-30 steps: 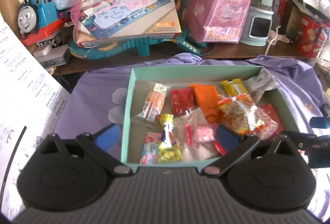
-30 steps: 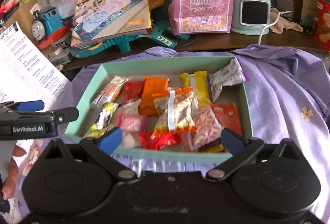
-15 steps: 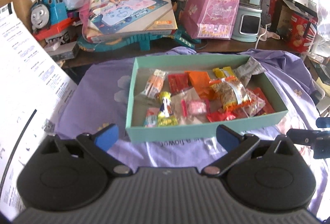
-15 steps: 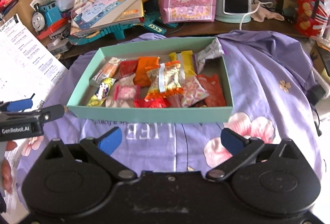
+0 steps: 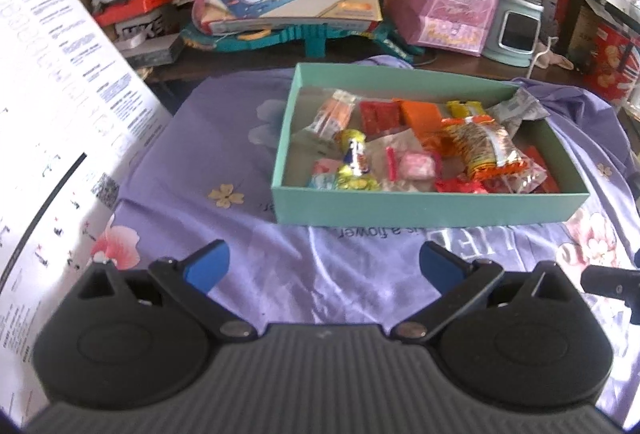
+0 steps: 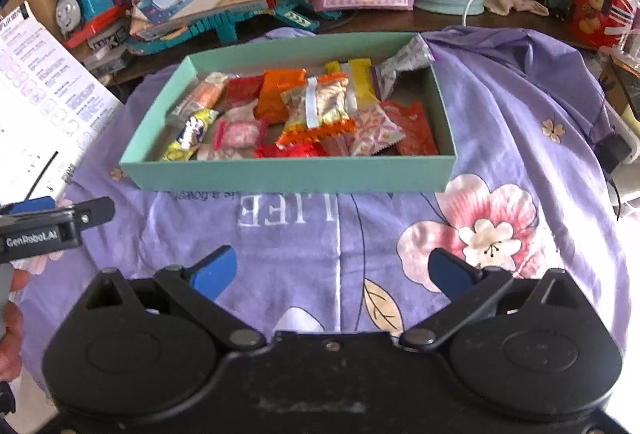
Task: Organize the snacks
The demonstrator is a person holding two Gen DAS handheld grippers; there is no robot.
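Right wrist: snack box (image 6: 288, 176) edge well beyond spread gripper (image 6: 332, 270).

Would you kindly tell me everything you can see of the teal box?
The teal box is a shallow, open rectangle with no lid, seemingly cardboard, with a greyish inside. It sits flat on the purple flowered cloth, long side toward both grippers, which are open and hold nothing. Loose snack packets cover most of its floor in one jumbled layer; a silver-purple packet leans over its far right corner. Nothing else touches it.
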